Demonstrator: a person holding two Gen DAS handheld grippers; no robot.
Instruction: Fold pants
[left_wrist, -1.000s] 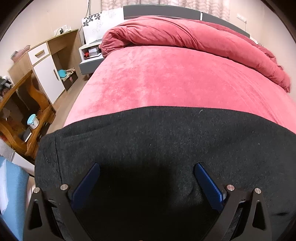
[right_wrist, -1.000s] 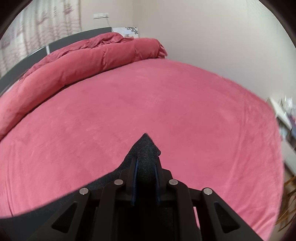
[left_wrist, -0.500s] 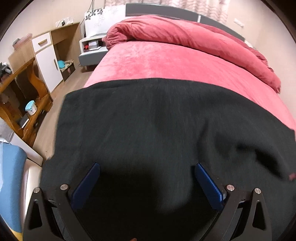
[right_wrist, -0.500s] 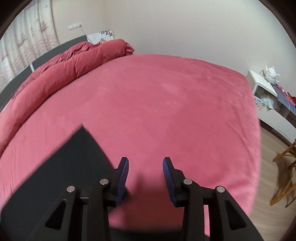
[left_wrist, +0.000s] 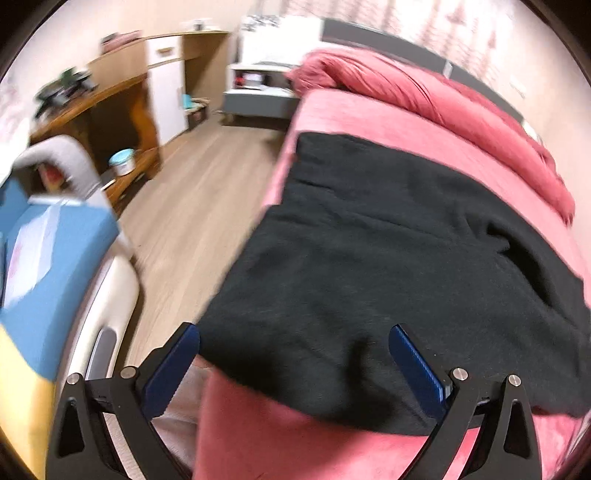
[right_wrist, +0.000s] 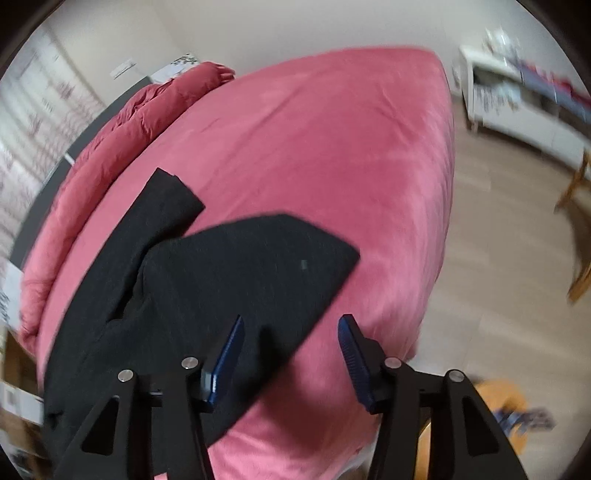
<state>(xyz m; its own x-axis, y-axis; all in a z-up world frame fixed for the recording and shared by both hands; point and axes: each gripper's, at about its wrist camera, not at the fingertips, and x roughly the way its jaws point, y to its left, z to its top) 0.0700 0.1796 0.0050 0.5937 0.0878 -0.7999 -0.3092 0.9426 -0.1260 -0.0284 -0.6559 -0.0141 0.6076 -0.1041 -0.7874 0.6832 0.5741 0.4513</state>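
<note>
Nearest, left wrist view: left gripper (left_wrist: 294, 345) spread wide, pads clear of cloth, nothing held. Near hem of black pants (left_wrist: 388, 266) lying between and just beyond the fingertips, flat on the pink bed (left_wrist: 369, 122).

Right wrist view: right gripper (right_wrist: 291, 341) about half spread, jaws just been opening, nothing pinched; one pad over the cloth, the other over bare bedcover. Pants (right_wrist: 236, 266) here showing one layer laid over another, a corner toward 2 o'clock, a narrower leg end running out toward 11 o'clock.

Farther, toward 12 o'clock: rolled red duvet (left_wrist: 424, 96) along the headboard, well apart from the pants.

Handling, judged: soft knit, light, limp, no stiffness; likely to sag and drag on the plush cover. Best taken at corners or hem edges, both layers pinched together, lifted clear before carrying over.
</note>
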